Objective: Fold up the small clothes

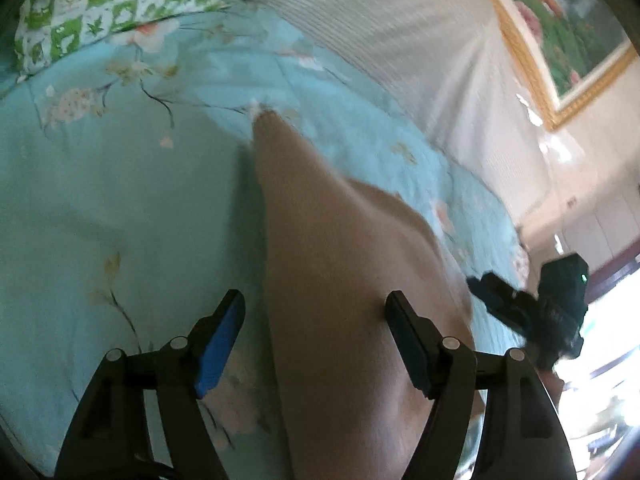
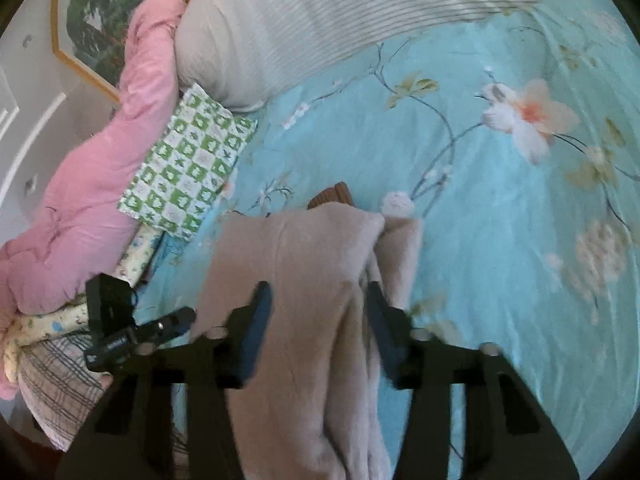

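Observation:
A beige fleece garment (image 1: pixel 340 260) lies folded lengthwise on the teal floral bedsheet (image 1: pixel 100 200). My left gripper (image 1: pixel 314 316) hovers over the garment's near part with its jaws wide open. Its left finger is over the sheet and its right finger over the cloth; neither pad presses. In the right wrist view the same garment (image 2: pixel 296 248) runs away from me, a brown ribbed edge (image 2: pixel 332 196) showing at its far end. My right gripper (image 2: pixel 318 308) straddles a fold of it, jaws apart, not pinching the cloth. Each gripper also shows at the edge of the other's view: the right gripper (image 1: pixel 492 292), the left gripper (image 2: pixel 176 320).
A green-checked pillow (image 2: pixel 188 168) and a striped white bolster (image 2: pixel 300 28) lie at the head of the bed. A pink quilt (image 2: pixel 92 184), a plaid cloth (image 2: pixel 60 392) and a patterned cloth (image 2: pixel 40 328) are heaped on the left. A framed picture (image 1: pixel 560 36) hangs on the wall.

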A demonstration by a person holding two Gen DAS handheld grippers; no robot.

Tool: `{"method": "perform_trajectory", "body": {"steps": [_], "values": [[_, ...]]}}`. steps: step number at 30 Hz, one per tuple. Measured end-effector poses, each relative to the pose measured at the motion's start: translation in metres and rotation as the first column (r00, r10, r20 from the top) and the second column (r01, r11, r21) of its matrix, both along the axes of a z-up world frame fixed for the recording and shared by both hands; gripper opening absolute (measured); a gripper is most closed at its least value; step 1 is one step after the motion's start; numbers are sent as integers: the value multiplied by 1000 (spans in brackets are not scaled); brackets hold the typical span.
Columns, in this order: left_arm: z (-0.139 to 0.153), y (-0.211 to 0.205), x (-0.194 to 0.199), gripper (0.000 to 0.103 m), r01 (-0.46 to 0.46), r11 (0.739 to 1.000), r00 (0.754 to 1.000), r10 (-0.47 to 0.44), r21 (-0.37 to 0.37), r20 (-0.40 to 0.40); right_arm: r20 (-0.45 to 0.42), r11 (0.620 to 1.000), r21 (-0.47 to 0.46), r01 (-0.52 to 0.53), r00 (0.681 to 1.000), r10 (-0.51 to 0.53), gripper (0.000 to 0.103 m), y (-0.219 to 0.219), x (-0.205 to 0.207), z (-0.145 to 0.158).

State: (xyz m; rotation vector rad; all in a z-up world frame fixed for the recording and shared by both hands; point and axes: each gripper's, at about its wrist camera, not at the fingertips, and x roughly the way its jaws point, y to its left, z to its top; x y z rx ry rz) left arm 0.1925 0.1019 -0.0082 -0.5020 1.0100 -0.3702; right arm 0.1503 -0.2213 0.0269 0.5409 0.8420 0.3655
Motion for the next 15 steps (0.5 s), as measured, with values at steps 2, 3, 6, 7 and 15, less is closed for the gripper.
{"method": "perform_trajectory", "body": {"steps": [2,3,6,7,15], "values": [[-4,3,8,73,-25,1000,1000,25,7,-11,-40,1000,-14,-2,999,2,37,8,14,-5],[-6,2,11,73,-32,999,999,33,11,-15,-54,1000,-20,-3,999,1,35,12,19,-8],[-9,-7,21,73,-50,997,999,51,55,-11,-51,999,-29,-17,999,15,15,18,24,-12],[-9,-9,23,71,-50,997,999,50,65,-8,-35,999,-34,-19,999,17,12,20,23,-9],[-5,-60,19,52,41,963,996,-61,267,70,17,997,-41,68,998,-67,7,-16,-8,-9]]}}
